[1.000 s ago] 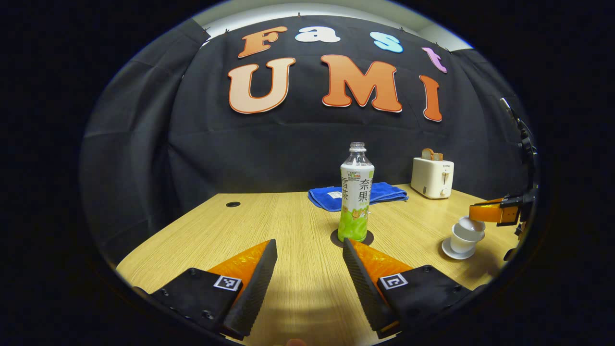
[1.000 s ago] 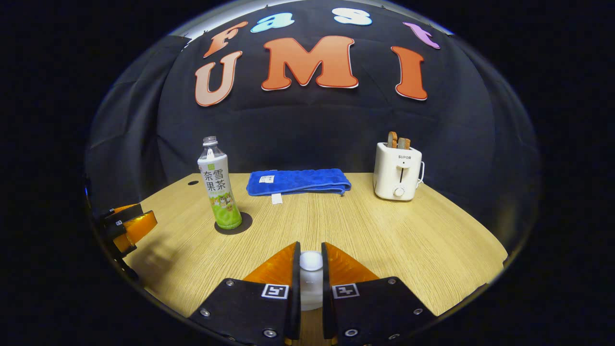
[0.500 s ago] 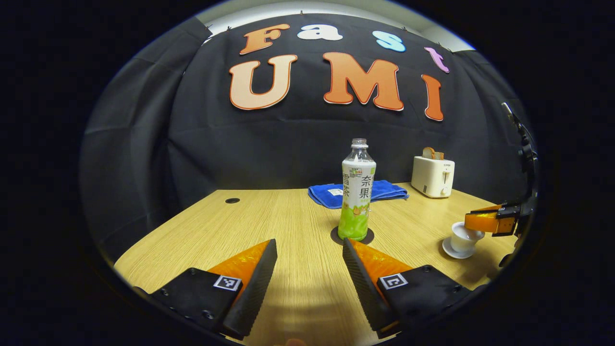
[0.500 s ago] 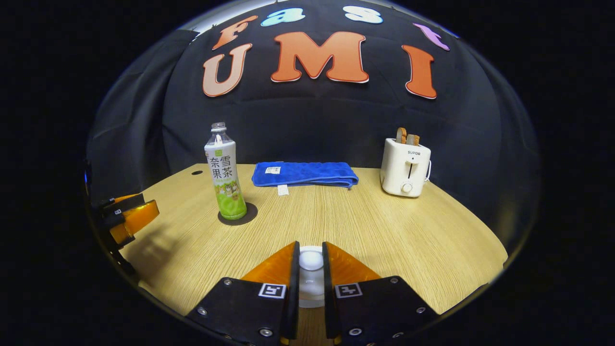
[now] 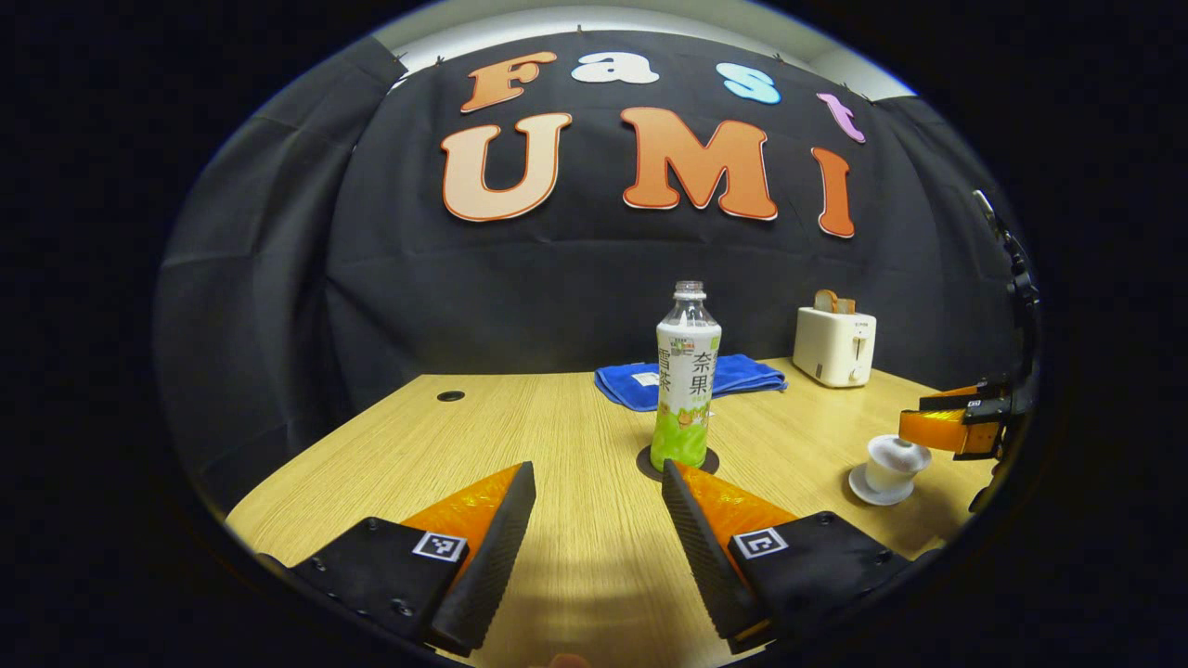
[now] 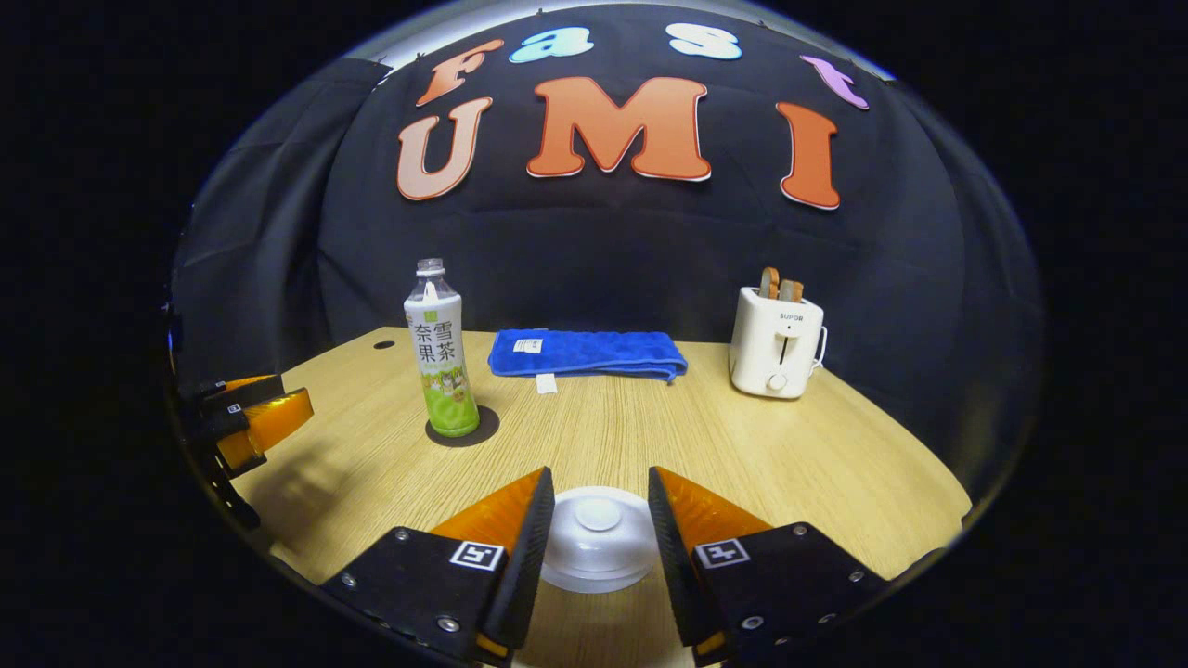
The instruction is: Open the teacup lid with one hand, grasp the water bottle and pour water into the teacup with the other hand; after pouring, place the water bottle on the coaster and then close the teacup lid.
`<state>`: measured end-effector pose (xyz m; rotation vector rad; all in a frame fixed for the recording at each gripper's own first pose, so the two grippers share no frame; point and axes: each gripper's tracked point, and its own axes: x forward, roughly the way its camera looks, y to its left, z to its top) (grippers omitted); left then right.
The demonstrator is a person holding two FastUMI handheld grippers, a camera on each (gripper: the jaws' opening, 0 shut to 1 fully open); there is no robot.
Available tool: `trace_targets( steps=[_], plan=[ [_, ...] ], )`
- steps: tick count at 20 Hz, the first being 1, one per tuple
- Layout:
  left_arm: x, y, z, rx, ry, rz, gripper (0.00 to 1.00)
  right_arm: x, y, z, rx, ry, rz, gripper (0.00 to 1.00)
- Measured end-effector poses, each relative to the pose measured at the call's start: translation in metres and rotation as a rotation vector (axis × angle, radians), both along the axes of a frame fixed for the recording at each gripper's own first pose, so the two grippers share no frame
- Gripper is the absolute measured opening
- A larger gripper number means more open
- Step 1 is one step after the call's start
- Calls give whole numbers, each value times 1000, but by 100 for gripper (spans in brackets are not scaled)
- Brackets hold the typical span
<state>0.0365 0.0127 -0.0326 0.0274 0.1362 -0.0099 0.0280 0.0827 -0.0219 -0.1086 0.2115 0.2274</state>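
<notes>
The uncapped bottle (image 5: 688, 378), with a white and green label, stands upright on the dark round coaster (image 5: 682, 463). My left gripper (image 5: 599, 482) is open a little in front of it, holding nothing. In the right gripper view the bottle (image 6: 440, 353) stands on the coaster (image 6: 462, 429) at the left. The white teacup (image 5: 893, 461) sits on its saucer with the lid (image 6: 598, 536) on. My right gripper (image 6: 600, 496) is open, one finger on each side of the lid's knob without touching it. In the left gripper view the right gripper (image 5: 956, 422) hovers just right of the teacup.
A folded blue towel (image 6: 587, 353) lies at the back of the wooden table (image 6: 761, 455). A white toaster (image 6: 776, 341) with bread in its slots stands at the back right. A small dark hole (image 5: 450, 395) marks the table's far left.
My right gripper has set the lid down on the teacup and opened, letting go of the knob. The left gripper has hardly moved.
</notes>
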Motion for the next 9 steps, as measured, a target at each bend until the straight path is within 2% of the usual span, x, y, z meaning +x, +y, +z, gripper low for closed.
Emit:
trace_targets(
  steps=[4, 6, 7, 9],
  plan=[
    [-2, 8, 15, -5, -27, 21, 89, -7, -20, 24, 4, -57, -39, 75],
    [-5, 12, 24, -1, -45, 29, 89, -10, -31, 36, 6, -89, -59, 80],
    [-4, 14, 30, 4, -55, 32, 85, -11, -37, 41, 2, -104, -71, 81],
    [-7, 17, 41, 17, -72, 39, 89, -14, -48, 47, -7, -123, -91, 87]
  ],
)
